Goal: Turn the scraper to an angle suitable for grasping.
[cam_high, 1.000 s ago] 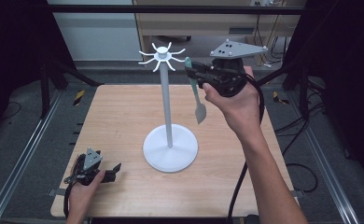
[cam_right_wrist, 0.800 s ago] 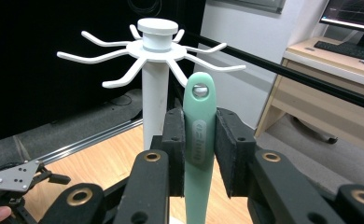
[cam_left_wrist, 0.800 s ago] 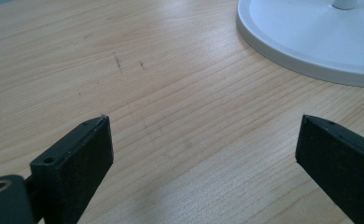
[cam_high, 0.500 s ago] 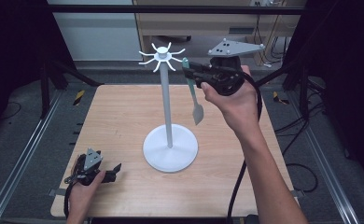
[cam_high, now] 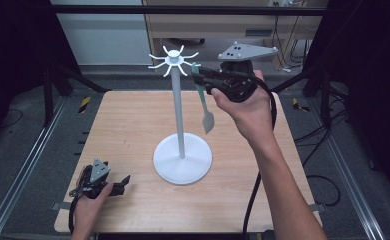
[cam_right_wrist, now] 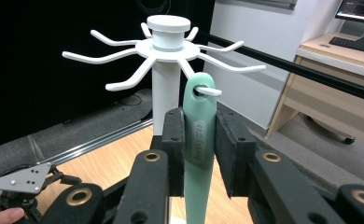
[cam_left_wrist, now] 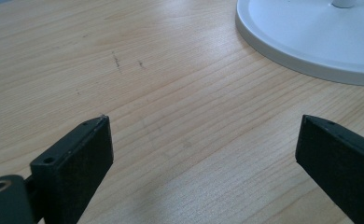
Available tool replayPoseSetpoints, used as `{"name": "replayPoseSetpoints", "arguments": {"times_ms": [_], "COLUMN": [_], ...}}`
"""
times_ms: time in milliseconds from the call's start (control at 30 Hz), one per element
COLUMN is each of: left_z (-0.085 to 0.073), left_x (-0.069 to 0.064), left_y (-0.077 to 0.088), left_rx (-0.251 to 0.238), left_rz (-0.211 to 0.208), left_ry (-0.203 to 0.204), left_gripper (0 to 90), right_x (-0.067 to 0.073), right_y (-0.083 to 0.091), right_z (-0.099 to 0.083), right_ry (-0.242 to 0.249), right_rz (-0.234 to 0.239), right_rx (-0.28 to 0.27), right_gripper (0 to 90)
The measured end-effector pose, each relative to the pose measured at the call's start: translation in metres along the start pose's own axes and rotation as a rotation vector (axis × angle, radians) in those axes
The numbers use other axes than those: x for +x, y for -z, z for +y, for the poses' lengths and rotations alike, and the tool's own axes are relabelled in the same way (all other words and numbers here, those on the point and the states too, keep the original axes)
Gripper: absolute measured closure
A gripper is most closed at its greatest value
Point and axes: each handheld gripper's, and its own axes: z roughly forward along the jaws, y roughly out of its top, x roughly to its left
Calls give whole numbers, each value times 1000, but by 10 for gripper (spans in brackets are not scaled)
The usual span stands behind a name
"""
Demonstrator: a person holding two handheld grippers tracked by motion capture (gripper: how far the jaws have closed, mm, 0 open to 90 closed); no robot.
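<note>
High view, right gripper: right gripper [cam_high: 206, 78] is held up beside the top of the rack [cam_high: 179, 110], jaws pointing toward the hooks [cam_high: 173, 59].
High view, spatula: green spatula [cam_high: 204, 102] hangs below the jaws, long axis near vertical, blade end down, handle end up at the hooks.
High view, spatula place: it is off the table [cam_high: 123, 120], just on the gripper's side of the rack's pole, above the white base [cam_high: 182, 160].
High view, left gripper: left gripper [cam_high: 122, 182] lies low on the table, well apart from the spatula, jaws toward the base.
Left gripper view, state: left gripper [cam_left_wrist: 203, 154] stands released, jaws wide with bare table [cam_left_wrist: 171, 84] between them.
Left gripper view, ahead: rim of the base [cam_left_wrist: 311, 42] lies beyond the far jaw.
Right gripper view, state: right gripper [cam_right_wrist: 200, 151] has both pads clenched on the spatula [cam_right_wrist: 199, 154] at its handle.
Right gripper view, axis: handle runs straight up between the jaws, hole end on top.
Right gripper view, hole: a hook [cam_right_wrist: 207, 91] tip passes through the handle's hole, just above the pads.
Right gripper view, rack: the pole [cam_right_wrist: 165, 95] stands right behind the jaws, hooks fanned out overhead.
</note>
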Motion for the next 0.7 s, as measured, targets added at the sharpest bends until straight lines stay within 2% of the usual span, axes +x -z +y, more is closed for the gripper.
{"name": "replayPoseSetpoints", "arguments": {"times_ms": [467,700], "left_z": [0,0], "left_x": [0,0], "left_y": [0,0], "left_rx": [-1,0], "left_rz": [1,1], "left_ry": [1,1], "left_gripper": [35,35], "right_x": [0,-4], "right_y": [3,11], "right_z": [-3,-12], "right_ry": [-7,-18], "right_rz": [-3,-9], "right_rx": [-6,0], "right_gripper": [717,694]}}
